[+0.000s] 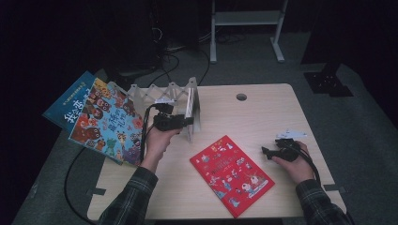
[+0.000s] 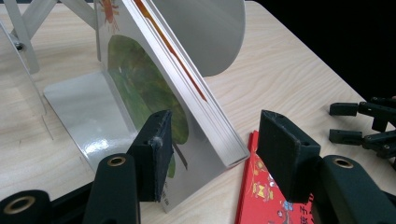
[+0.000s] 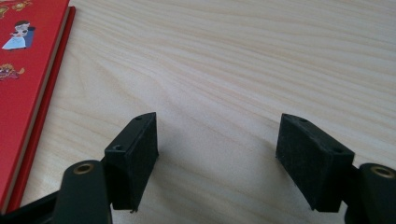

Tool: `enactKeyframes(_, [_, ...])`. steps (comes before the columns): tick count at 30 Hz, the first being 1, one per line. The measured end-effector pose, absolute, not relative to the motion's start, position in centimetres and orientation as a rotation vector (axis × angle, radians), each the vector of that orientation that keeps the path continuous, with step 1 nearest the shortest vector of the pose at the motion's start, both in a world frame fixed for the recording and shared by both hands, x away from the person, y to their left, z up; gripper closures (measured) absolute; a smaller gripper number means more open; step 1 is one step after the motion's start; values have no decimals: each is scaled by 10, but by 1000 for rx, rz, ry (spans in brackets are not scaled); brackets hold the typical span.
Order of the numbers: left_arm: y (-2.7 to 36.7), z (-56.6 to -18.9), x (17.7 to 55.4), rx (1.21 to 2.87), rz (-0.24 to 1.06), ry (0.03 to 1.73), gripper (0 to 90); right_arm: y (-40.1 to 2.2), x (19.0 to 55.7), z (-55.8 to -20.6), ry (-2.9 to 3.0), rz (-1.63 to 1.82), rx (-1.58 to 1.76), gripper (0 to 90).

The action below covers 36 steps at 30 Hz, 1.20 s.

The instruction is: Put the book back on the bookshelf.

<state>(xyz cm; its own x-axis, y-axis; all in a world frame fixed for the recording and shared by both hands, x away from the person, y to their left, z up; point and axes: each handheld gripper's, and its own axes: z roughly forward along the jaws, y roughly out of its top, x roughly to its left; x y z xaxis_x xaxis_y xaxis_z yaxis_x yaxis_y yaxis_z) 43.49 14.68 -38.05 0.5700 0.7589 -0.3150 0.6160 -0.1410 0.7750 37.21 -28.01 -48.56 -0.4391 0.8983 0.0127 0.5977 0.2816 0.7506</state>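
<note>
Leaning in the rack, the book (image 2: 187, 88) stands between the left gripper's (image 2: 212, 144) parted jaws.

A dim lab or office: a pale wooden desk (image 1: 263, 112), trailing floor cables (image 1: 176, 61) and a metal stand frame (image 1: 246, 21).

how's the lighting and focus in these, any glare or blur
High view: room dark around the lit table, image soft. Left gripper view: sharp, glare on the metal bookend under the leaning book. Right gripper view: even light, soft shadows, red book crisp.
</note>
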Motion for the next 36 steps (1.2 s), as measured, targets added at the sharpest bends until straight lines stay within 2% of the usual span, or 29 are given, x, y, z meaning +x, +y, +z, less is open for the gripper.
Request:
enactKeyframes(10, [158, -371, 418, 1879, 235, 1075, 332, -280, 372, -486, 2141, 980, 1345, 284])
enactKeyframes(16, [170, -369, 402, 1934, 234, 1026, 241, -282, 370, -483, 2156, 973, 1356, 359])
enactKeyframes(22, [181, -374, 383, 1950, 176, 1001, 205, -279, 361, -474, 2185, 1029, 1349, 399])
enactKeyframes(30, [173, -400, 351, 2026, 129, 983, 245, -261, 344, -461, 2301, 1137, 1273, 443])
enactKeyframes(36, [158, -423, 332, 2068, 49, 974, 394, -249, 336, -458, 2384, 1179, 1233, 461])
